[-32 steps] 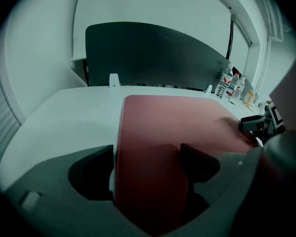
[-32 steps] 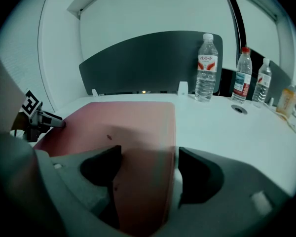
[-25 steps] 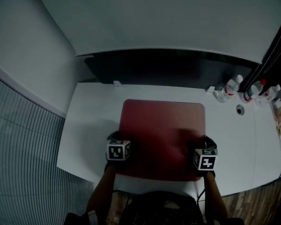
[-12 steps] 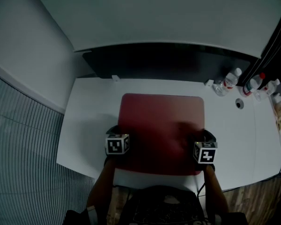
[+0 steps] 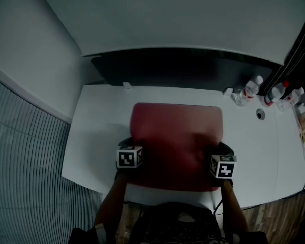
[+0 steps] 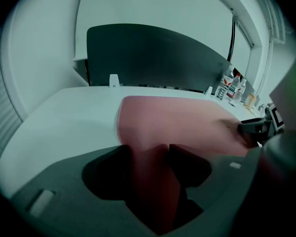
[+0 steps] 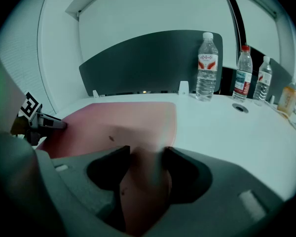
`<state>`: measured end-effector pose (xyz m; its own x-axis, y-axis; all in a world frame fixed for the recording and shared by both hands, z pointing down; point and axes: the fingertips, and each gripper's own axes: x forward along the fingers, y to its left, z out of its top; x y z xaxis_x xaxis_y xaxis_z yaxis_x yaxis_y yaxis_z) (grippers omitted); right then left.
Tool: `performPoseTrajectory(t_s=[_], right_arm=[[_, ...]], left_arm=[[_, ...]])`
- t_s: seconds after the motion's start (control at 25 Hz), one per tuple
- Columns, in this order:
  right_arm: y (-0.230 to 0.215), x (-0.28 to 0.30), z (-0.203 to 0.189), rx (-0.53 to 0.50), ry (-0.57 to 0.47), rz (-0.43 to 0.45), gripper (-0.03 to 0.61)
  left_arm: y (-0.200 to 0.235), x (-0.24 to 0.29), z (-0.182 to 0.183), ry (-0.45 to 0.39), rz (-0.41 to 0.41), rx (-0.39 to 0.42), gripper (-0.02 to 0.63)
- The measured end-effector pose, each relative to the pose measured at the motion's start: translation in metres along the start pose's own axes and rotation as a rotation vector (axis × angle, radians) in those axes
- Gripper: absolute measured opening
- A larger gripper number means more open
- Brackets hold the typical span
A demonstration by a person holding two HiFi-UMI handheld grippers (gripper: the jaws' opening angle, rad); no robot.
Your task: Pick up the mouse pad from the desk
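A dark red mouse pad [image 5: 176, 136] lies on the white desk [image 5: 99, 131]. My left gripper [image 5: 128, 146] is at the pad's near left edge and my right gripper [image 5: 222, 151] at its near right edge. In the left gripper view the jaws [image 6: 149, 149] are closing, with a raised fold of the pad [image 6: 187, 125] filling the gap between them. The right gripper view shows the same: its jaws [image 7: 147, 152] are closing and pinch a lifted fold of the pad [image 7: 123, 120]. The rest of the pad stays flat on the desk.
A dark partition [image 5: 183, 67] runs along the desk's far edge. Water bottles [image 5: 251, 89] and a cable hole [image 5: 261, 116] are at the far right. A small white clip [image 5: 126, 86] stands at the far left. The desk's near edge is just below the pad.
Both pairs of jaws have narrowed onto the pad's near side edges, which now bunch up between them. Neither hand has shifted.
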<state>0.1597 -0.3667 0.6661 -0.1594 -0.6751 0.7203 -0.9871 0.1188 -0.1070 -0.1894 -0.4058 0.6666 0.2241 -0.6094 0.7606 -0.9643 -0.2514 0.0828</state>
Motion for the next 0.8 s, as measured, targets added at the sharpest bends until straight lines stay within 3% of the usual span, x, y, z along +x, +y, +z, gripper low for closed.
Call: performPoseTrajectory(t_s=[0.28,0.48,0.8], right_arm=[[0.004,-0.001,0.001,0.008,0.002,0.015,0.216],[0.006,0.000,-0.002,0.018,0.010,0.023,0.195],[0.015,0.000,0.000,-0.004,0.019,0.056,0.144]], left_arm=[[-0.005,-0.001,0.000,0.009,-0.025,0.007,0.239],[-0.019,0.002,0.000,0.008,-0.054,0.041,0.115],[-0.026,0.002,0.003,0.001,-0.089,0.048,0.070]])
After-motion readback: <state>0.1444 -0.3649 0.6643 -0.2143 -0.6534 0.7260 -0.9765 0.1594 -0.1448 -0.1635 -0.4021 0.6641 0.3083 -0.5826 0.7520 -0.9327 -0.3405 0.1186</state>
